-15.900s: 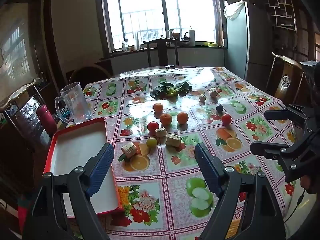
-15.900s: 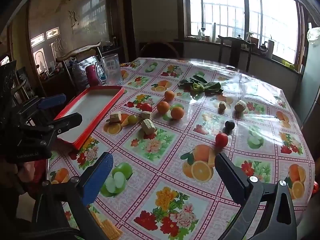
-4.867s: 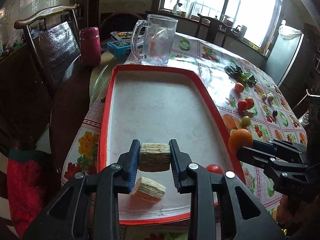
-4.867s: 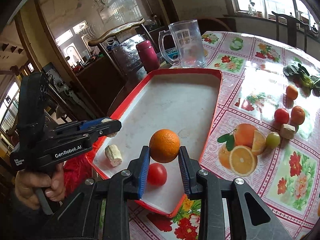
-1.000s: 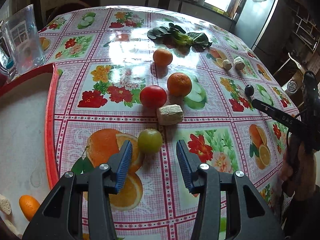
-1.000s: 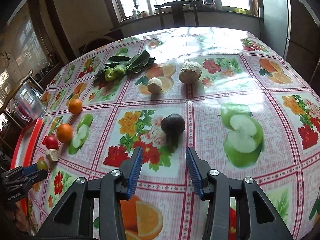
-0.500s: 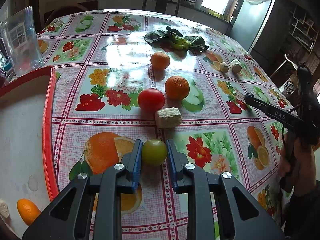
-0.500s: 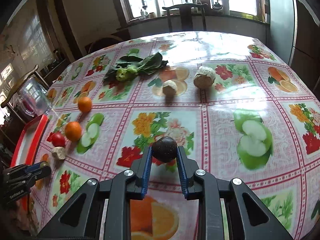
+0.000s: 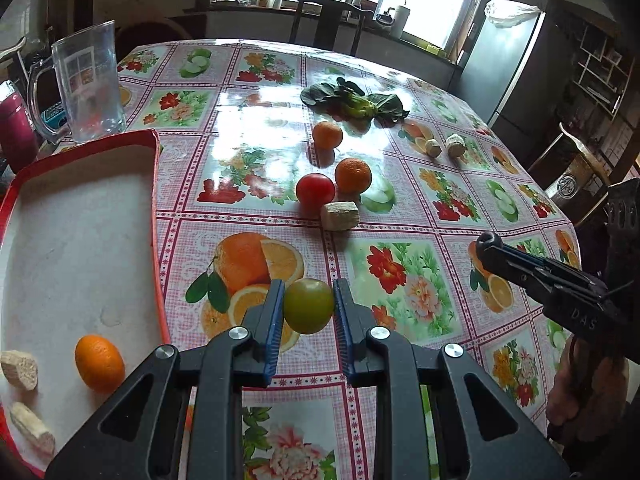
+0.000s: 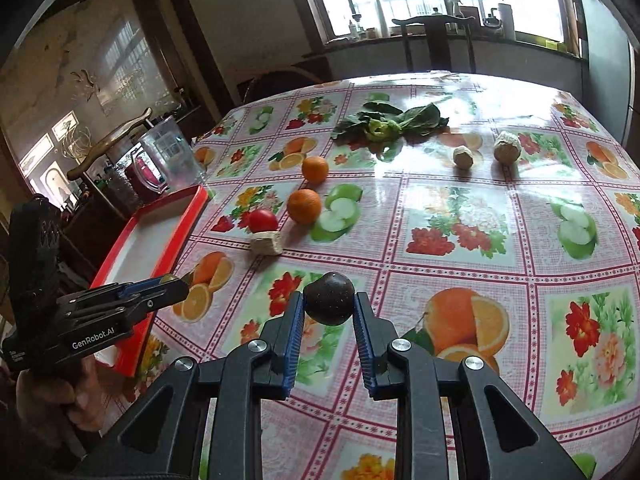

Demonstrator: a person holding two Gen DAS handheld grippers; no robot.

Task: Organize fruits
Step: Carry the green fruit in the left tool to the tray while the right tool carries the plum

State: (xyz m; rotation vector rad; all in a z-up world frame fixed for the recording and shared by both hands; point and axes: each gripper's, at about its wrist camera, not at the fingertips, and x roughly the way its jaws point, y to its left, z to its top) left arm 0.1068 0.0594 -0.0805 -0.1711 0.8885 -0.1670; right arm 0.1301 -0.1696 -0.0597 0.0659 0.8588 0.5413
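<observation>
Both grippers' jaws, which a second ago stood apart around their fruits on the cloth, have closed and now carry them clear of it. Left wrist view: the left gripper [image 9: 308,306] is clenched on the green fruit [image 9: 308,305] at lower centre. At the left edge the red tray [image 9: 157,216] already holds an orange [image 9: 99,362] and two pale cut pieces [image 9: 18,364]; a red fruit [image 9: 315,190], two oranges [image 9: 353,175] and a pale block [image 9: 340,215] still lie mid-frame on the table [image 9: 420,216], with leafy greens [image 9: 356,100] beyond. So the sorting looks well under halfway. Right wrist view: the right gripper [image 10: 329,307] is clamped on a dark round fruit [image 10: 329,298] at lower centre, possibly a plum or an avocado, since its skin reads only as dark here. Two pale lumps [image 10: 464,157] sit at upper right, well apart from the tray at left.
</observation>
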